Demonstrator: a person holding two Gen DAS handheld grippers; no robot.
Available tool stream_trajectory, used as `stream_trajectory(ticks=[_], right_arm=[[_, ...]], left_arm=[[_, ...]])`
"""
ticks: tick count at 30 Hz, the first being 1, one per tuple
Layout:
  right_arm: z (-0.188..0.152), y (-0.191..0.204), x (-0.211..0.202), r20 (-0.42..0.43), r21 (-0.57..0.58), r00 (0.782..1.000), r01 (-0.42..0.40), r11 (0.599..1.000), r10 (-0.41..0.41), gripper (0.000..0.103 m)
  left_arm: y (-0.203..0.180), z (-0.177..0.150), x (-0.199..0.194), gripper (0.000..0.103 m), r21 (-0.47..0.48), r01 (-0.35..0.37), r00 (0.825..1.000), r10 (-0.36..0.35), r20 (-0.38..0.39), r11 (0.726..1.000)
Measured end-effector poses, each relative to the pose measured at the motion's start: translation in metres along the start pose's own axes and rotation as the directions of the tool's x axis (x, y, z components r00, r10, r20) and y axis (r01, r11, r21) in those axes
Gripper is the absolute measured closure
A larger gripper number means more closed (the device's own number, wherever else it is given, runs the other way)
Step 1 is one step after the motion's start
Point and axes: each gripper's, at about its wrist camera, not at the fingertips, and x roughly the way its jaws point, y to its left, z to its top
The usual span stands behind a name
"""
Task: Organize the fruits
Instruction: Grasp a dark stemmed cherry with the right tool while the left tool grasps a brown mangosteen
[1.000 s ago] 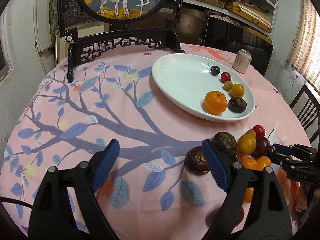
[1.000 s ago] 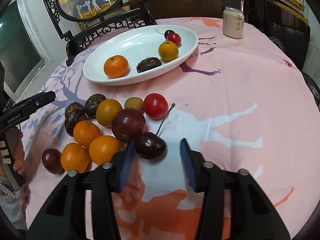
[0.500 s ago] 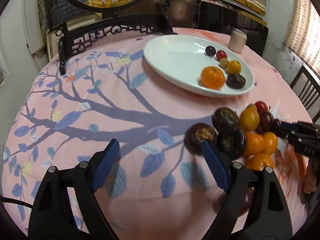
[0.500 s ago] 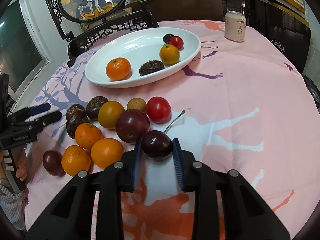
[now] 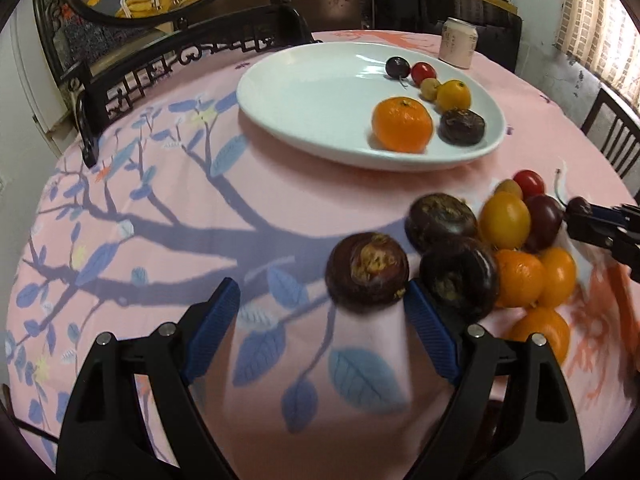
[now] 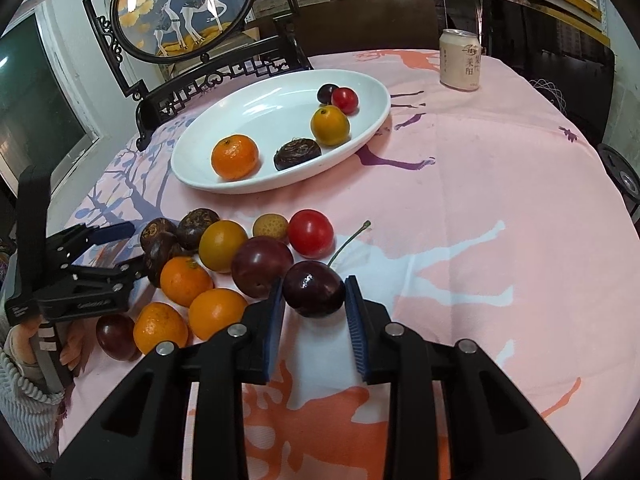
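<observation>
My right gripper [image 6: 314, 300] is shut on a dark cherry [image 6: 314, 288] with a long stem, at the near edge of a fruit pile on the pink tablecloth. The pile holds mandarins [image 6: 186, 280], a yellow fruit [image 6: 222, 244], a dark plum [image 6: 260, 264], a red tomato [image 6: 310, 232] and brown wrinkled fruits [image 6: 196, 228]. My left gripper [image 5: 320, 296] is open, low over the cloth. One brown wrinkled fruit [image 5: 368, 274] lies just ahead of its gap, beside the right finger [image 5: 428, 332]. The white oval plate [image 5: 320, 120] behind holds a mandarin [image 5: 402, 128], a brown fruit and several small fruits.
A pale drink can [image 6: 460, 60] stands at the far side of the table. A dark carved wooden stand with a deer painting [image 6: 184, 8] rises behind the plate. A person's hand in a knitted sleeve [image 6: 24, 364] holds the left gripper. A dark chair [image 5: 612, 136] stands at the right.
My right gripper's jaws have closed onto the dark cherry. My left gripper has moved forward and down toward the brown fruits, which now look larger and nearer.
</observation>
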Motion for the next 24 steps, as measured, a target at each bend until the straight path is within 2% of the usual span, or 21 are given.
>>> stream_trajectory(ticks=[2,4,6,9,14,15,18,22,24], right_arm=[[0.000,0.000,0.000,0.002,0.000,1.000,0.000,1.000,0.000,0.073],[0.000,0.000,-0.001,0.003,-0.001,1.000,0.000,1.000,0.000,0.073],[0.000,0.000,-0.001,0.001,0.000,1.000,-0.001,1.000,0.001,0.073],[0.000,0.000,-0.001,0.003,0.000,1.000,0.000,1.000,0.000,0.073],[0.000,0.000,0.000,0.004,0.001,1.000,0.005,1.000,-0.005,0.073],[0.000,0.000,-0.001,0.006,0.001,1.000,0.007,1.000,-0.007,0.073],[0.001,0.000,-0.002,0.018,-0.002,1.000,0.004,1.000,-0.004,0.073],[0.013,0.001,-0.013,0.072,0.003,0.997,-0.023,1.000,0.023,0.073],[0.030,0.006,-0.016,0.093,0.011,0.995,-0.023,1.000,0.022,0.072]], left_arm=[[0.003,0.001,0.000,0.029,-0.006,0.002,1.000,-0.002,0.008,1.000],[0.011,0.000,-0.004,0.052,-0.029,-0.002,1.000,0.002,0.020,1.000],[0.020,0.001,-0.005,0.058,-0.064,0.007,1.000,-0.006,0.026,0.998],[0.023,0.005,-0.003,0.058,-0.086,0.055,0.998,-0.052,0.042,0.995],[0.018,0.009,0.002,0.056,-0.058,0.028,0.999,-0.026,0.041,0.998],[0.020,0.009,0.002,0.061,-0.062,0.025,0.999,-0.022,0.043,0.998],[0.026,0.008,-0.001,0.063,-0.095,0.044,0.998,-0.039,0.053,0.994],[0.033,0.019,-0.025,0.063,-0.151,0.088,0.989,-0.069,0.128,0.985],[0.034,0.038,-0.032,0.063,-0.153,0.070,0.987,-0.046,0.152,0.986]])
